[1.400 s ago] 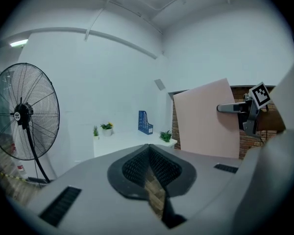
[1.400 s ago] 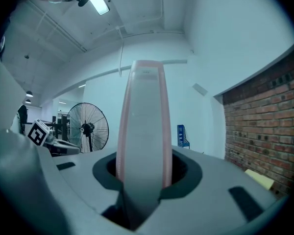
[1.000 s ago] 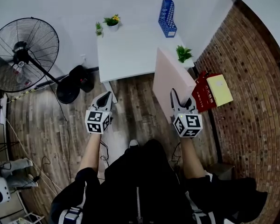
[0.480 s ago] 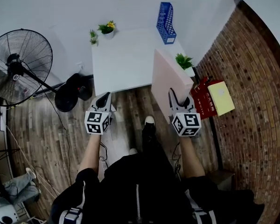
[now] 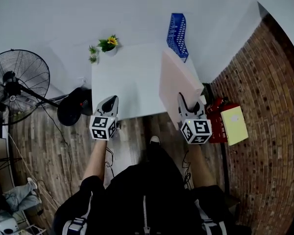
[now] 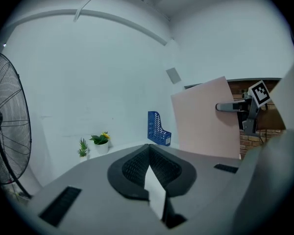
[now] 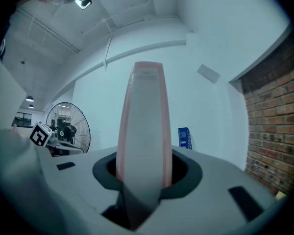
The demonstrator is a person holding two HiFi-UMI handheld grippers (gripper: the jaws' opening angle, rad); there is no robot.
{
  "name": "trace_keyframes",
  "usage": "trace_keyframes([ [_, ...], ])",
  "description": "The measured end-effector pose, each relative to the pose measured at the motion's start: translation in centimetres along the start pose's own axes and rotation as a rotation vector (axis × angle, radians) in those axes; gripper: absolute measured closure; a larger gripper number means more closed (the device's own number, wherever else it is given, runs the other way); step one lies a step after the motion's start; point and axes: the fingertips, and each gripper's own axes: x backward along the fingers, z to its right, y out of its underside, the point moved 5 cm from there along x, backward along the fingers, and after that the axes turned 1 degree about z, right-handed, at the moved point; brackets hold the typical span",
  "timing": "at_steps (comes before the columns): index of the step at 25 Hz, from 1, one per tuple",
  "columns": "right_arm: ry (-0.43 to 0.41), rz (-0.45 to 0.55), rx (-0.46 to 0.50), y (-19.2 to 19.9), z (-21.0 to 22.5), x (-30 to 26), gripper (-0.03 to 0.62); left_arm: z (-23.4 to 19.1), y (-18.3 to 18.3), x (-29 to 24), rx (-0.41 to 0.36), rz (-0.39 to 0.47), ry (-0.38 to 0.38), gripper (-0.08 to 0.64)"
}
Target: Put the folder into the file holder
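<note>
Currently my right gripper (image 5: pixel 185 103) has its fingers clamped on the lower edge of the pink folder (image 5: pixel 178 80). The folder stands upright on the near side of the blue file holder (image 5: pixel 178 29), well short of it. My left gripper (image 5: pixel 110 103), further left of the holder, has its fingers pinched together on nothing. Held so low, I judge the tall folder could pivot in the grip, catch the holder's rim and shove it along the worktop (image 5: pixel 122 77).

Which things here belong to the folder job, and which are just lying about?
In the job: folder, clamped by right gripper; file holder on the table.
Lying about: potted plants, fan, yellow item by the brick wall.
</note>
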Motion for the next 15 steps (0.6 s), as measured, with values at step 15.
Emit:
trace_keyframes([
  [15,-0.111,-0.025,-0.003,-0.6,8.1,-12.2,0.439,-0.8,-2.5,-12.6,0.028,-0.018,-0.073,0.537],
])
